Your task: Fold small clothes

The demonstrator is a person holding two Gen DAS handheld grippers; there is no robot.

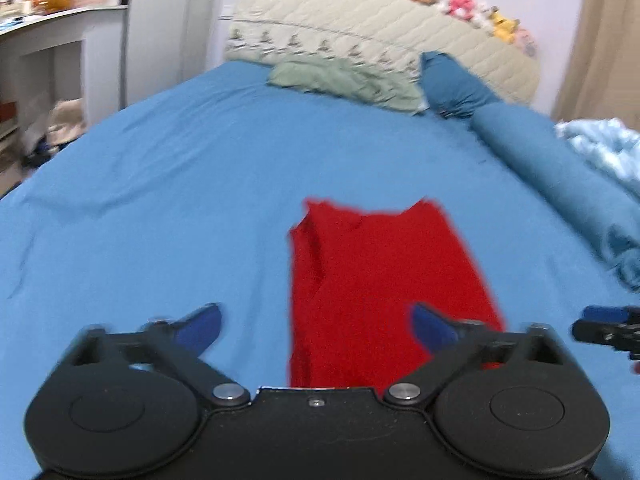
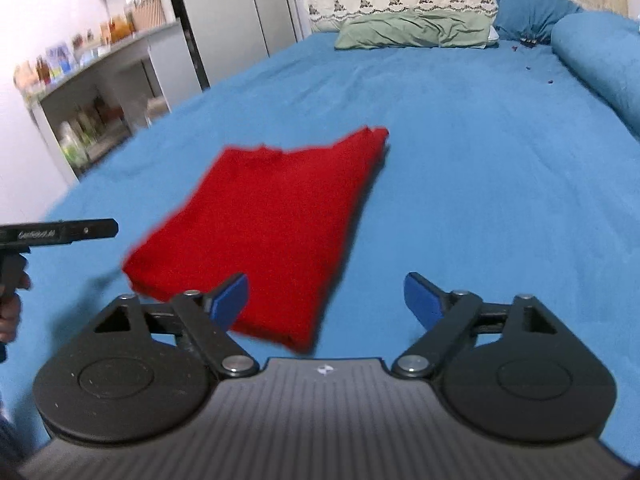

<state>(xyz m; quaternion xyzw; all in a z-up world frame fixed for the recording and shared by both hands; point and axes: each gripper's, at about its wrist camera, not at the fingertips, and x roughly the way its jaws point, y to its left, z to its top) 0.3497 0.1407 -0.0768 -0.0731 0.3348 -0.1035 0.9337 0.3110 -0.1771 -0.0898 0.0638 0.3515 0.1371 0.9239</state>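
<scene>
- Bed (image 1: 160, 184): a wide blue sheet covered it and filled most of both views; creases ran across the sheet on the left in the left wrist view.
- Headboard (image 1: 360, 12): a cream quilted cover was draped over it at the far end, with a row of soft toys (image 1: 464, 0) along its top edge.
- Bolster (image 1: 560, 168): a long blue roll lay along the right side of the bed, with a pale blue blanket (image 1: 604, 148) beyond it.
- Pillows: a green pillow (image 2: 412, 32) and a blue pillow (image 2: 528, 4) lay side by side against the headboard.
- Shelf unit (image 2: 104, 92): it stood beside the bed on the left, carrying blurred bottles and boxes.
- Red garment (image 2: 272, 224): it lay folded into a long panel, flat on the sheet near the front edge of the bed, in front of both tools.
- Left gripper (image 1: 316, 328): its jaws were spread wide and held nothing; the near end of the red garment lay on the sheet below, between the blue pads.
- Right gripper (image 2: 326, 300): its jaws were likewise spread wide and empty; the near corner of the garment showed behind the left pad, with bare sheet between the pads.
</scene>
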